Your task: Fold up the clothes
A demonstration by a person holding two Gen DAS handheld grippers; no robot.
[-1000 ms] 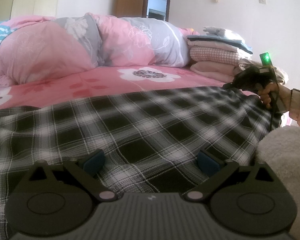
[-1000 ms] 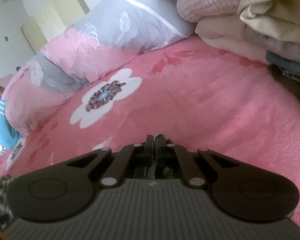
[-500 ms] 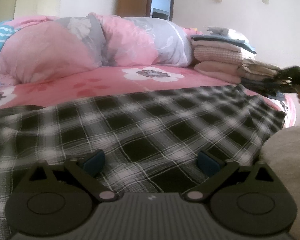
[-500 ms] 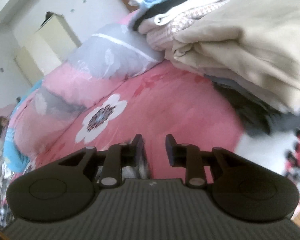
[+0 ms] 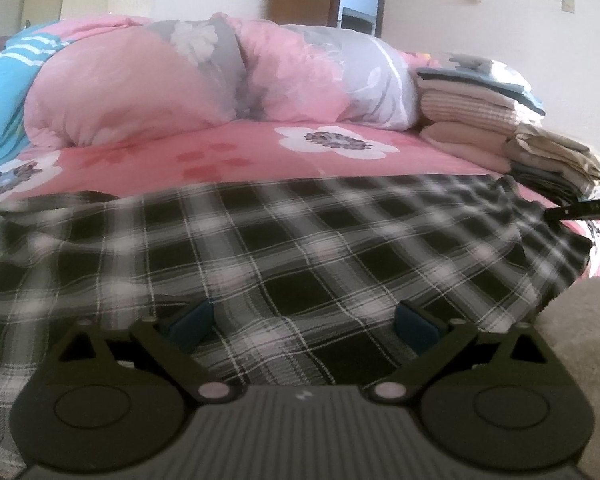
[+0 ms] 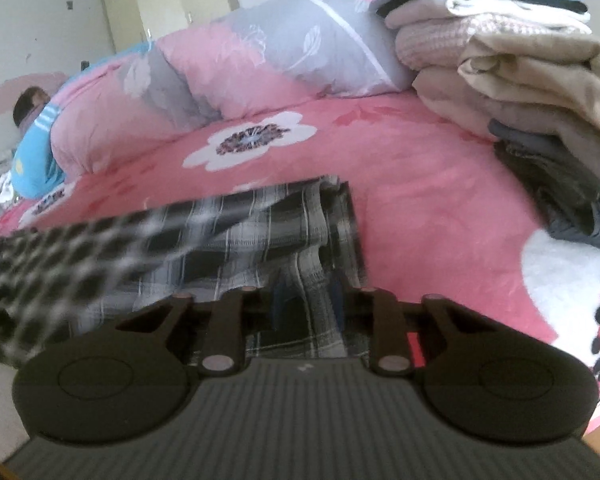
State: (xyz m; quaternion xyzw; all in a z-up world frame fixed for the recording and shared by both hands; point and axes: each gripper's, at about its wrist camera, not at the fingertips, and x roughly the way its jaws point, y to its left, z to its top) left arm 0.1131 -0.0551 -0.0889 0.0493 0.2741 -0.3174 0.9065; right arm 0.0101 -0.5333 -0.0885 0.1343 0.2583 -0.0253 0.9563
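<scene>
A black-and-white plaid garment (image 5: 300,248) lies spread across the near part of the pink floral bed (image 5: 236,156). My left gripper (image 5: 302,322) hovers low over its near edge, open, its blue pads (image 5: 188,320) wide apart and nothing between them. In the right wrist view the garment's right end (image 6: 260,232) lies bunched and folded. My right gripper (image 6: 308,300) is open, one finger on each side of that bunched edge, not clamped. The right gripper's dark tip (image 5: 588,208) shows at the garment's far right corner in the left wrist view.
A tall stack of folded clothes (image 5: 480,120) (image 6: 500,60) sits at the bed's right side, close to the right gripper. A rolled pink-and-grey duvet (image 5: 180,80) fills the back. A person in a blue top (image 6: 36,148) lies at the far left.
The right gripper went from shut to open and drew back toward the bed's right edge, so the plaid edge now sits between its fingers. The left gripper stayed open and dipped slightly.
</scene>
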